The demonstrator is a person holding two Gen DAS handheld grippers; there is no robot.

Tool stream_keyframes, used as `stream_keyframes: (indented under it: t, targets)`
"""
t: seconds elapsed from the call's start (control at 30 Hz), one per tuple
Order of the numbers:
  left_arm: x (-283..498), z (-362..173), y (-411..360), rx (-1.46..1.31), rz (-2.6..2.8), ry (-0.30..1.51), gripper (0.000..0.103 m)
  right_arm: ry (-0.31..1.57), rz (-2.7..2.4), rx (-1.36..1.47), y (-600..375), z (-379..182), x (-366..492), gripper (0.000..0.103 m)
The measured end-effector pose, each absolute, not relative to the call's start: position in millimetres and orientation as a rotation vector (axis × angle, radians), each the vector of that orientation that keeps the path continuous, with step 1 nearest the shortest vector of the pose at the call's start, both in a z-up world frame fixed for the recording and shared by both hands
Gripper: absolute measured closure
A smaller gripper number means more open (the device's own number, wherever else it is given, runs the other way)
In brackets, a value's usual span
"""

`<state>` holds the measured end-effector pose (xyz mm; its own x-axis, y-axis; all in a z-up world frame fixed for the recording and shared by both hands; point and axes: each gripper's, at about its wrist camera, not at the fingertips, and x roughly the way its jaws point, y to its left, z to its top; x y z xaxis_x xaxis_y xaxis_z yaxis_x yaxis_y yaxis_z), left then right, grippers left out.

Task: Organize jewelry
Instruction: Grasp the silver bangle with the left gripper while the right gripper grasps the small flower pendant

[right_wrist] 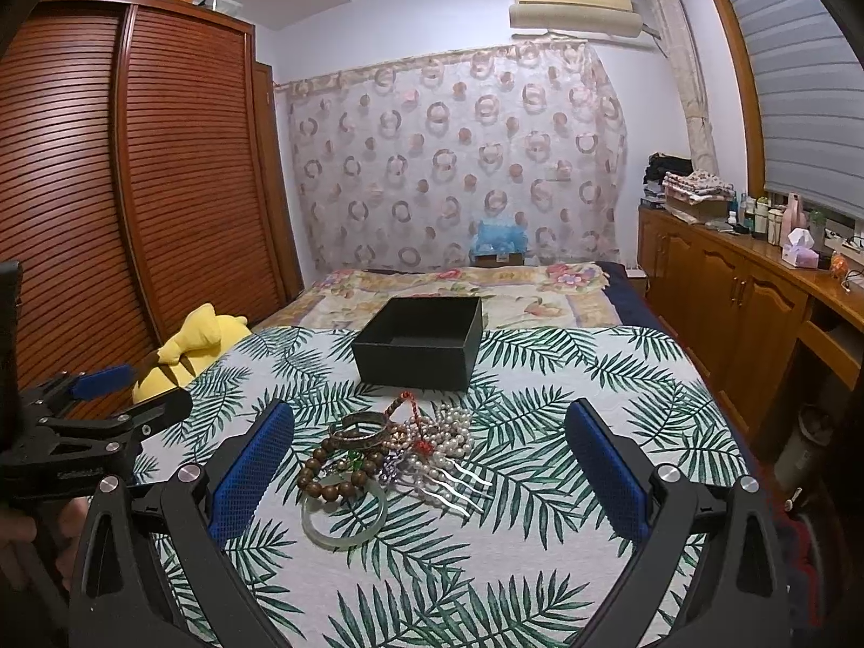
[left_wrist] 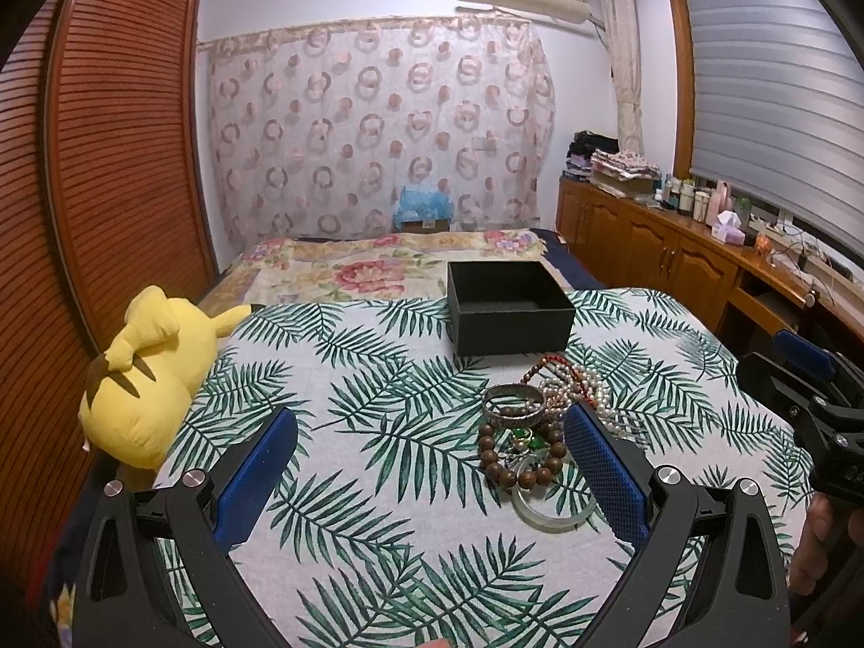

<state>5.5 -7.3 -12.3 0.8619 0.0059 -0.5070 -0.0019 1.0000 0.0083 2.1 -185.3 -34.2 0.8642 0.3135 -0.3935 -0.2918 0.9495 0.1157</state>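
A pile of jewelry lies on the leaf-print cloth: a brown wooden bead bracelet point(left_wrist: 518, 464) point(right_wrist: 329, 478), a pale jade bangle point(left_wrist: 545, 510) point(right_wrist: 343, 515), a silver bangle point(left_wrist: 513, 402) point(right_wrist: 362, 432), a pearl string point(left_wrist: 583, 386) point(right_wrist: 451, 434), a red bead strand point(left_wrist: 551, 364) and a silver hair comb point(right_wrist: 459, 486). An open, empty black box point(left_wrist: 510, 308) point(right_wrist: 421, 343) stands behind the pile. My left gripper point(left_wrist: 432, 440) is open and empty, the pile by its right finger. My right gripper point(right_wrist: 429, 429) is open and empty, above the near side of the pile.
A yellow plush toy point(left_wrist: 151, 372) point(right_wrist: 189, 351) lies at the bed's left edge beside a wooden louvred wardrobe point(left_wrist: 119, 162). A wooden cabinet point(right_wrist: 729, 291) with bottles and folded cloths runs along the right wall. A floral blanket point(left_wrist: 378, 264) covers the far bed.
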Motion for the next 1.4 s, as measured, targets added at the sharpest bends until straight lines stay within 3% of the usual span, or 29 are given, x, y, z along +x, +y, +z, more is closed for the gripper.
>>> stream_keyframes:
  t: [0.3, 0.73, 1.03, 1.1, 1.17, 1.23, 1.4]
  targets:
    - [25.5, -27.5, 0.8, -0.002, -0.007, 0.569, 0.008, 0.437, 0.346, 0.024, -192.9, -49.1, 14.4, 0.003]
    - [76.0, -60.3, -3.4, 0.040, -0.090, 0.690, 0.008, 0.569, 0.416, -0.051, -194.1, -74.5, 63.8, 0.034]
    - [103.5, -75.3, -21.5, 0.048, -0.231, 0.770, 0.008, 0.636, 0.451, -0.068, -186.8, -87.7, 100.5, 0.037]
    - [107.9, -76.7, -26.0, 0.055, -0.254, 0.778, 0.013, 0.642, 0.455, -0.072, -187.4, -87.0, 106.1, 0.038]
    - [114.0, -78.8, -32.9, 0.071, -0.283, 0.794, 0.031, 0.646, 0.456, -0.072, -187.3, -87.2, 112.6, 0.038]
    - [118.4, -80.1, -39.4, 0.082, -0.313, 0.798, 0.042, 0.650, 0.454, -0.075, -187.8, -88.0, 118.5, 0.039]
    - [125.1, -80.8, -55.9, 0.124, -0.398, 0.796, 0.062, 0.660, 0.444, -0.079, -192.5, -91.0, 130.2, 0.039]
